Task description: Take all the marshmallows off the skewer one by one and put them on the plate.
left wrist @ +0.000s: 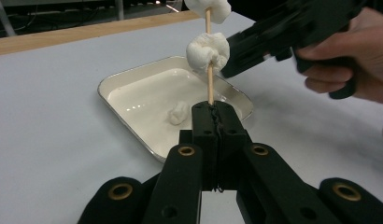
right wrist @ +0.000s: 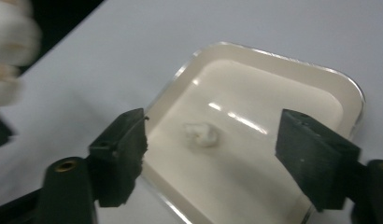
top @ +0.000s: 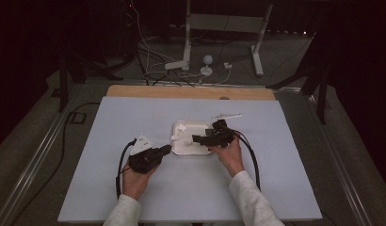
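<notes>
My left gripper (left wrist: 213, 109) is shut on the bottom of an upright wooden skewer (left wrist: 210, 86). The skewer carries two white marshmallows, one (left wrist: 207, 51) mid-way up and one (left wrist: 209, 7) at the top. In the high view this gripper (top: 168, 149) sits at the left edge of a white tray (top: 200, 123). My right gripper (right wrist: 213, 128) is open above the tray (right wrist: 353, 93), nothing between its pads. One loose marshmallow (right wrist: 201, 134) lies in the tray below it. Its jaw tips (left wrist: 231, 60) stand right beside the lower skewered marshmallow.
The tray (left wrist: 110, 93) rests mid-table on a pale blue mat (top: 134, 188). A thin white stick-like item (top: 227, 115) lies on the mat behind the right hand. A wooden table edge (top: 181, 92) runs along the back, with cables and a stand on the floor beyond.
</notes>
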